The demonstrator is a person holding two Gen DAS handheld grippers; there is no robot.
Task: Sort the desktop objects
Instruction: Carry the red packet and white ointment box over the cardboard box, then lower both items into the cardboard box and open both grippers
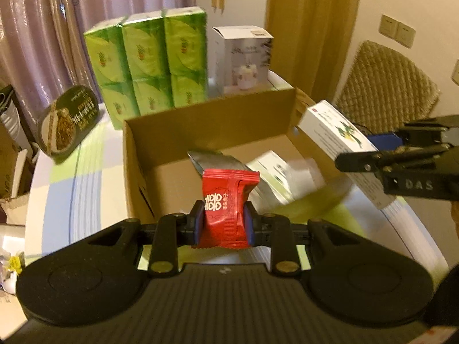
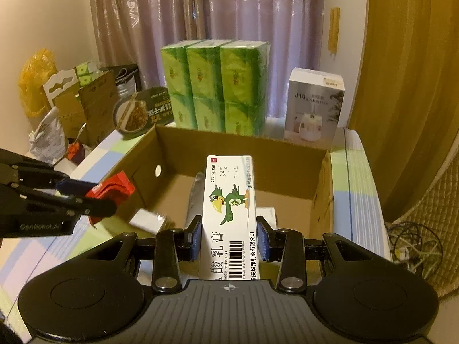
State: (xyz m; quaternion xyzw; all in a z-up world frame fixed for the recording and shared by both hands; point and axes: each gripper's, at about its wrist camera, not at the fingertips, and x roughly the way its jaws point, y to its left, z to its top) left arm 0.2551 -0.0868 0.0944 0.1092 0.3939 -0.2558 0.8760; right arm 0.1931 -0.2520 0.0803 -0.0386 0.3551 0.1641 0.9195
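Observation:
My left gripper [image 1: 224,223] is shut on a red snack packet [image 1: 226,200] with white characters, held above the near wall of an open cardboard box [image 1: 206,120]. My right gripper [image 2: 228,236] is shut on a long white medicine box with a green parrot [image 2: 229,206], held over the same cardboard box [image 2: 238,154]. The right gripper and its box show at the right of the left wrist view [image 1: 338,140]. The left gripper with the red packet shows at the left of the right wrist view [image 2: 110,192]. A silver foil pouch [image 1: 218,160] and a small white box [image 1: 275,172] lie inside the cardboard box.
Behind the cardboard box stand a pack of green tissue packets [image 1: 152,63] and a white humidifier carton [image 1: 243,57]. A dark noodle bowl [image 1: 68,120] leans at the back left. The table has a checked cloth [image 1: 86,177]. A wicker chair [image 1: 387,86] stands at the right.

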